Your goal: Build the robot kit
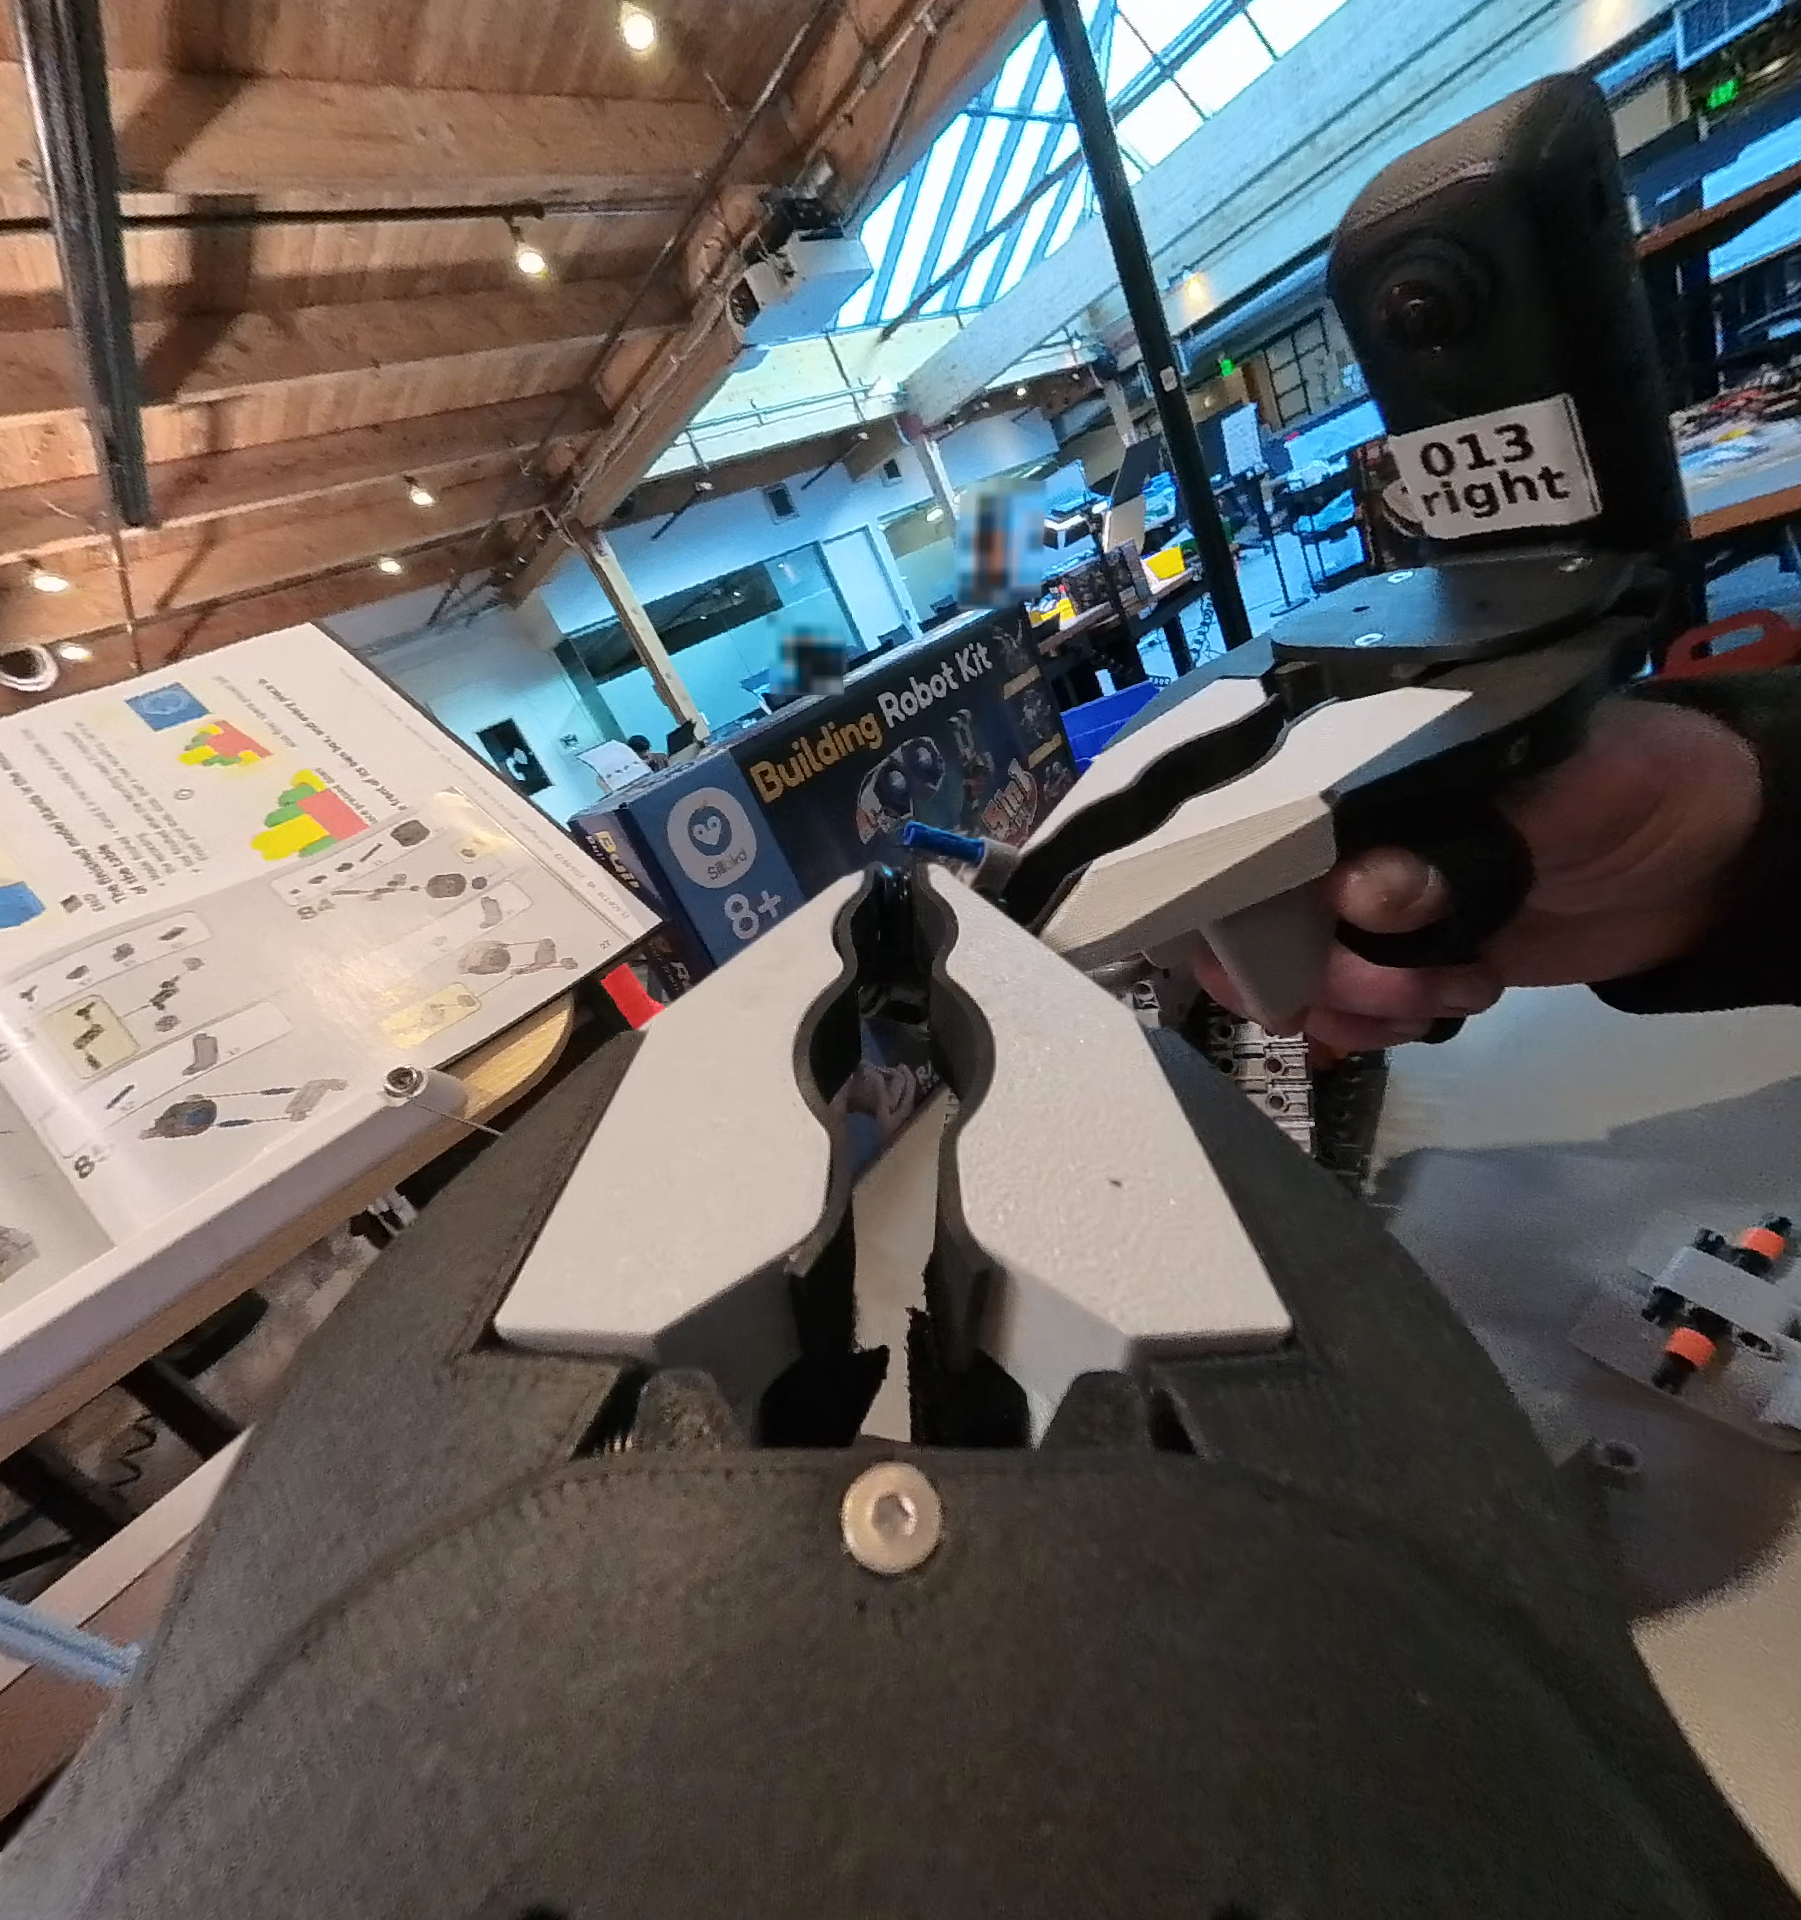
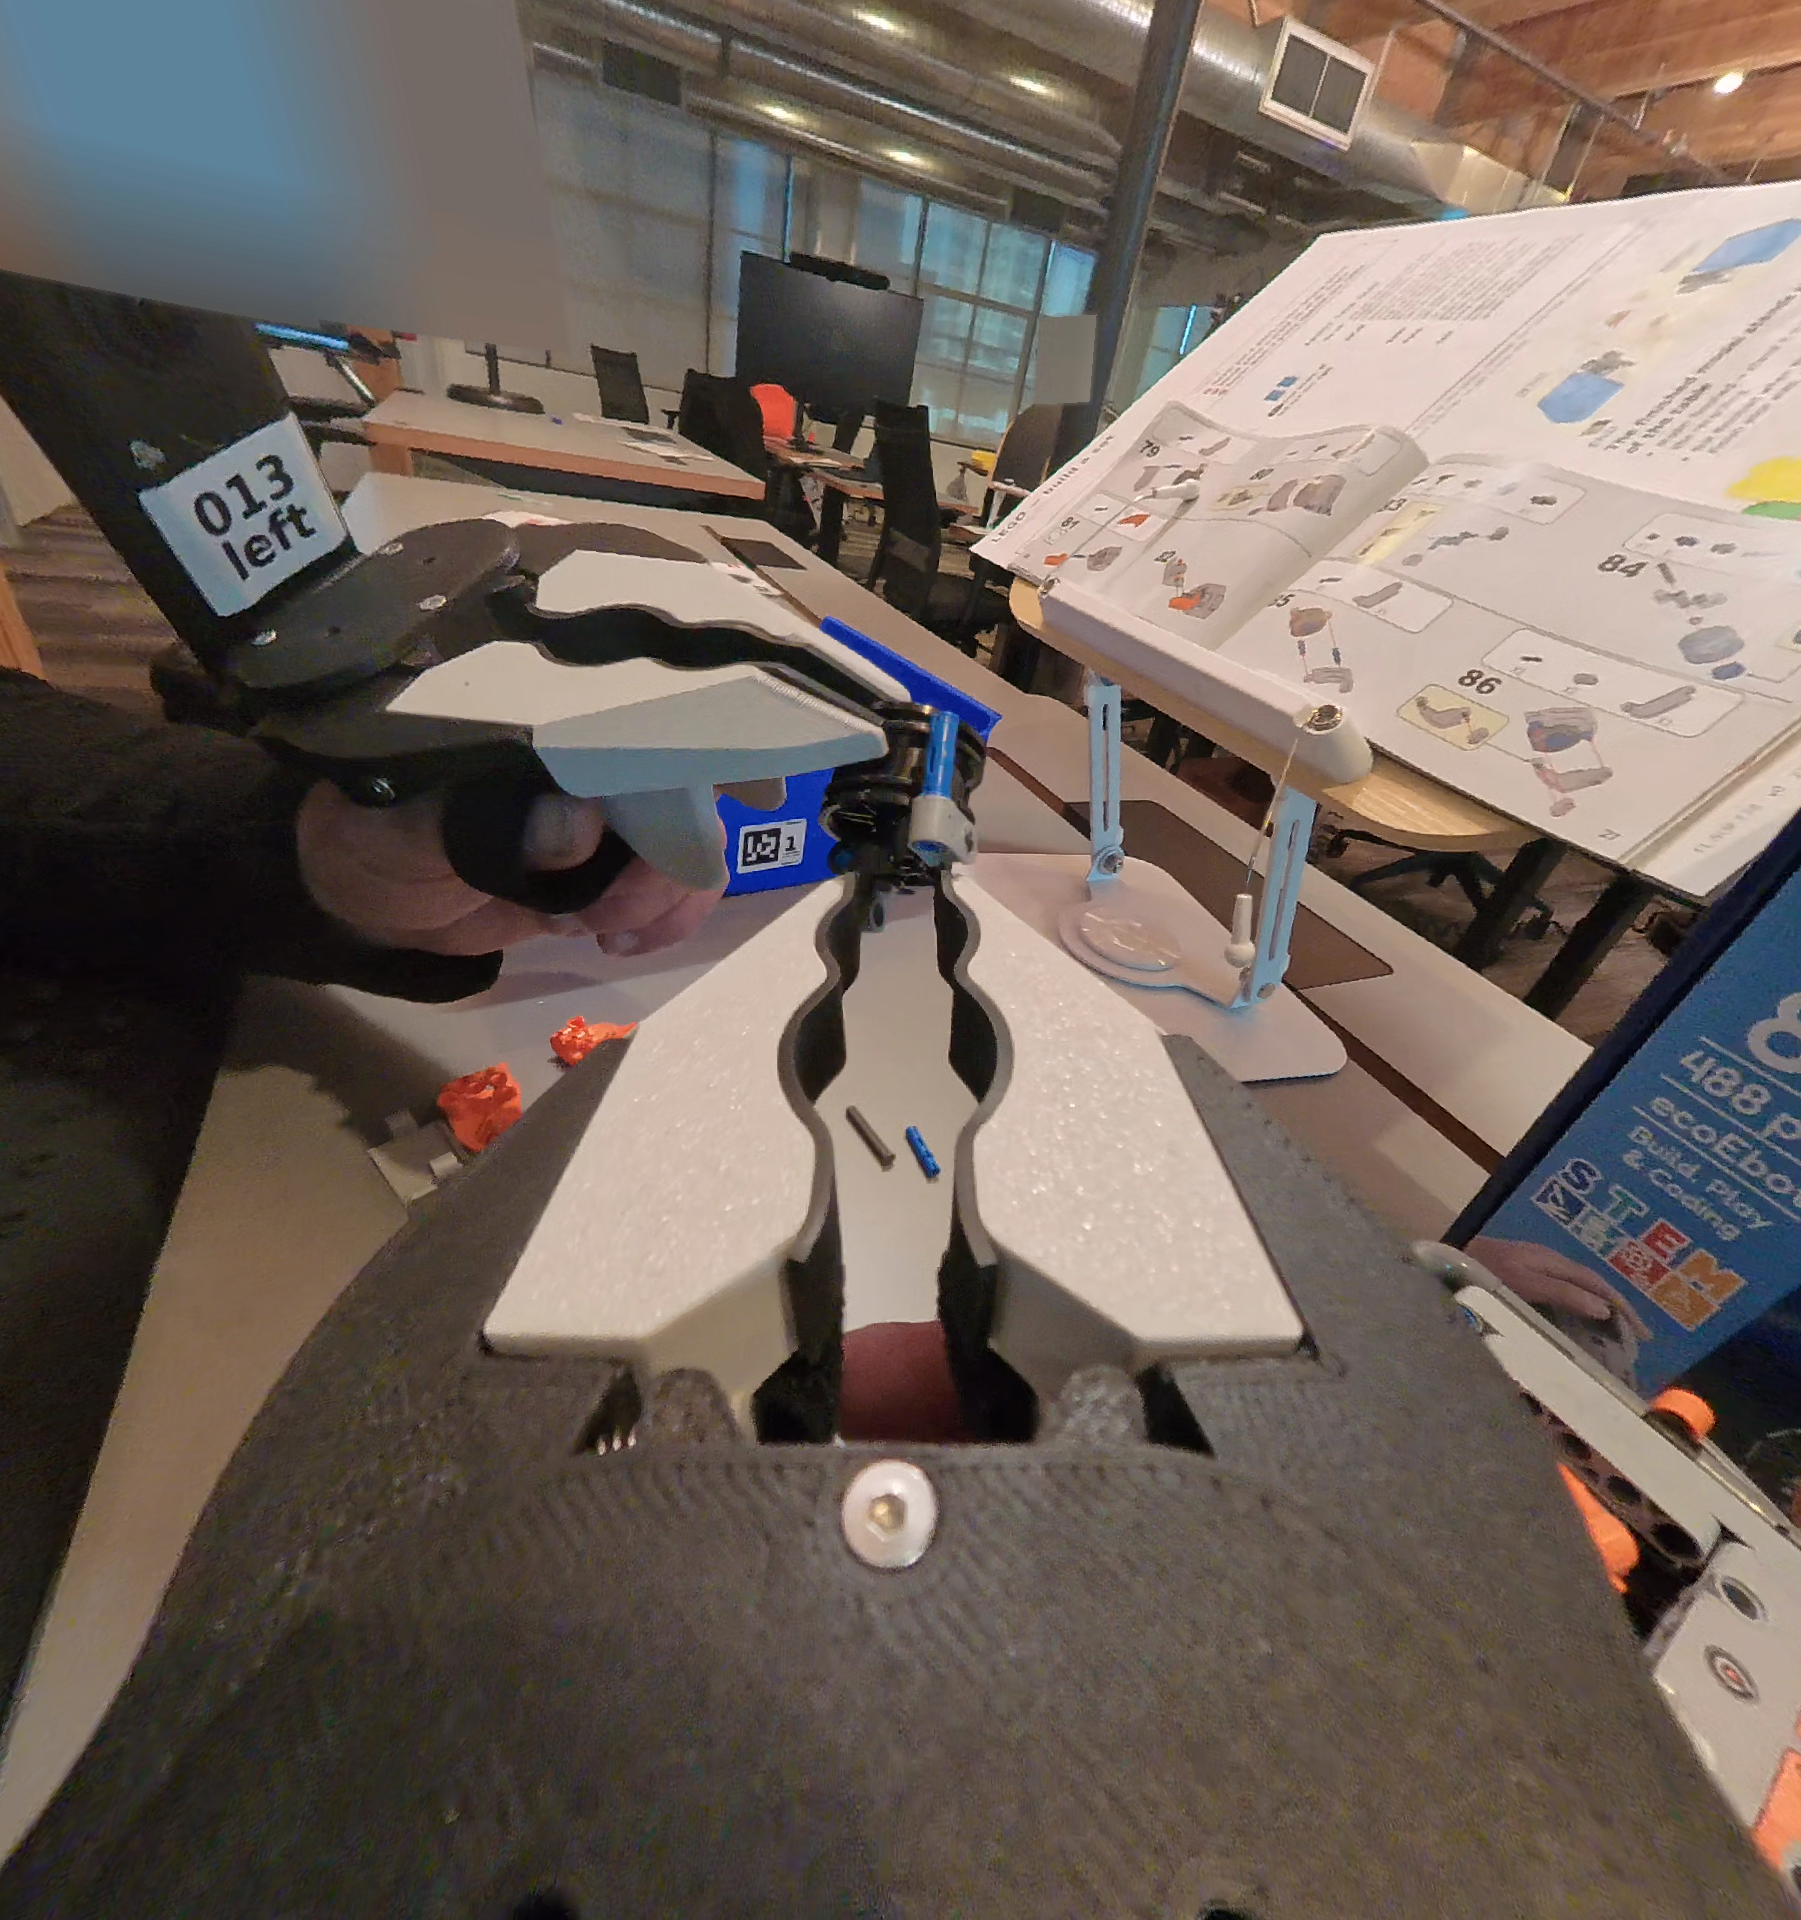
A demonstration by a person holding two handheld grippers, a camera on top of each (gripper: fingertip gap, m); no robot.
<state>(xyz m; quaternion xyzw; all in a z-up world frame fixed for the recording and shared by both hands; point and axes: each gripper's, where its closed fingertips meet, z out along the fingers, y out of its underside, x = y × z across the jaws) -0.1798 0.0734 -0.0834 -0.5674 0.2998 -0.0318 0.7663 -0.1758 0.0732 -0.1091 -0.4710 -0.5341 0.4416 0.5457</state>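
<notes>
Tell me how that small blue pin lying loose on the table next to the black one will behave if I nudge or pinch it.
The blue pin looks round and slim, so a nudge would probably roll it across the smooth table. It seems tiny and light, likely to skitter or flick away from a pinch. The black pin beside it may get bumped.

Printed white label on right camera (image 1: 1493, 468), matching label on left camera (image 2: 241, 514), lettered blue box (image 1: 875, 790), numbered booklet (image 1: 200, 883)

Both views are bright. Daylight comes from the skylight (image 1: 989, 177) w/ bluish cast; small ceiling spots (image 1: 532, 260) give warm light on wood. Strong fisheye bending at edges. Instruction booklet (image 2: 1498, 540) shows mild glare. Near foreground is slightly soft, background approx. sharp.
</notes>
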